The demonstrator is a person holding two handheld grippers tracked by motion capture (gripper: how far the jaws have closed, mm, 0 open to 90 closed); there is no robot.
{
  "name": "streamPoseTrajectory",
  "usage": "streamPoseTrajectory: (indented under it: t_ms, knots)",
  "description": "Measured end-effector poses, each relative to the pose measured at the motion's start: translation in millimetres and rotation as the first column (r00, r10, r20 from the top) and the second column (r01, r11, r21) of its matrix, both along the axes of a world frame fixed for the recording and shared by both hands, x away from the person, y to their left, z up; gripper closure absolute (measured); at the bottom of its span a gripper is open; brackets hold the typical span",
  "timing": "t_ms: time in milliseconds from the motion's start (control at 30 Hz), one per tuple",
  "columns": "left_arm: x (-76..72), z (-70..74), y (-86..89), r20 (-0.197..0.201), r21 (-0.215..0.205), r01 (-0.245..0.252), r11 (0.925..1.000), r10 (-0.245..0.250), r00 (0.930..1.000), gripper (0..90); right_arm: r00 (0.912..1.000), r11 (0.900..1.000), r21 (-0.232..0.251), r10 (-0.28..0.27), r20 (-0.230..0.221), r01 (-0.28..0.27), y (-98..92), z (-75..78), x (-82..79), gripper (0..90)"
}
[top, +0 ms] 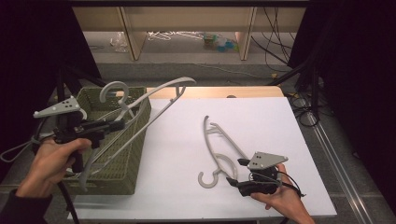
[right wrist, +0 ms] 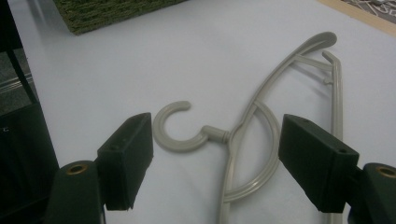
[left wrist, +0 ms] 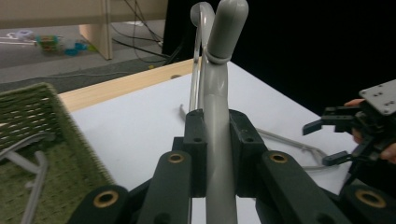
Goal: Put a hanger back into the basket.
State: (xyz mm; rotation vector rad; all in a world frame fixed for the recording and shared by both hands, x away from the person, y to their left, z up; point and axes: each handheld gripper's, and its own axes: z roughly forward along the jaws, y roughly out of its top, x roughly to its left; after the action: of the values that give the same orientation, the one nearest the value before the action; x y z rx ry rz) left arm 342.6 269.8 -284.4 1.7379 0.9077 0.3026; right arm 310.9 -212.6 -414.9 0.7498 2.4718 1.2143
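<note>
My left gripper (top: 116, 125) (left wrist: 217, 121) is shut on a grey plastic hanger (top: 154, 100) (left wrist: 218, 88), held in the air over the green woven basket (top: 135, 149) at the table's left. Its hook (top: 114, 88) points up and one arm reaches toward the table's middle. A second grey hanger (top: 219, 144) (right wrist: 261, 107) lies flat on the white tabletop with its hook (right wrist: 177, 135) toward the front edge. My right gripper (top: 235, 171) (right wrist: 217, 128) stands open just in front of that hook, one jaw to either side of the neck and apart from it.
More grey hangers (left wrist: 28, 154) lie inside the basket (left wrist: 32, 112). The white table surface (top: 271, 121) has a wooden strip (top: 210, 92) along its far edge. Beyond it are a floor with cables and low shelving (top: 187, 23). Dark curtains flank both sides.
</note>
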Motion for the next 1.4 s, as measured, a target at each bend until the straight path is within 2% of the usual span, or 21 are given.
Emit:
streamPoseTrajectory:
  t_ms: [533, 633, 867, 1200, 1400]
  knots:
    - [25.3, -9.7, 53.1, 0.006, 0.004, -0.087, 0.9962, 0.087, 0.9962, 78.9, 0.9999, 1.0, 0.0, 0.002, -0.01, -0.002, 0.5, -1.9, 0.9, 27.2]
    - [30.6, -11.9, 61.0, 0.016, 0.032, -0.116, 0.9928, 0.115, 0.9932, 78.9, 0.9999, 1.0, 0.001, -0.003, -0.011, 0.003, 0.4, -1.9, 1.2, 27.1]
    - [43.5, -21.3, 79.1, 0.01, 0.073, -0.163, 0.9839, 0.163, 0.9866, 78.9, 0.9999, 1.0, 0.004, 0.001, -0.017, -0.001, 1.2, -3.0, 1.3, 27.1]
    - [47.4, -30.9, 98.1, 0.007, 0.125, -0.194, 0.9731, 0.194, 0.9809, 78.9, 0.9998, 1.0, 0.002, 0.002, -0.019, -0.002, 1.5, -3.8, 1.8, 27.1]
    - [49.7, -38.9, 112.0, 0.005, 0.137, -0.207, 0.9688, 0.208, 0.9781, 79.0, 0.9998, 1.0, 0.0, -0.004, -0.022, 0.004, 1.3, -4.2, 2.1, 27.1]
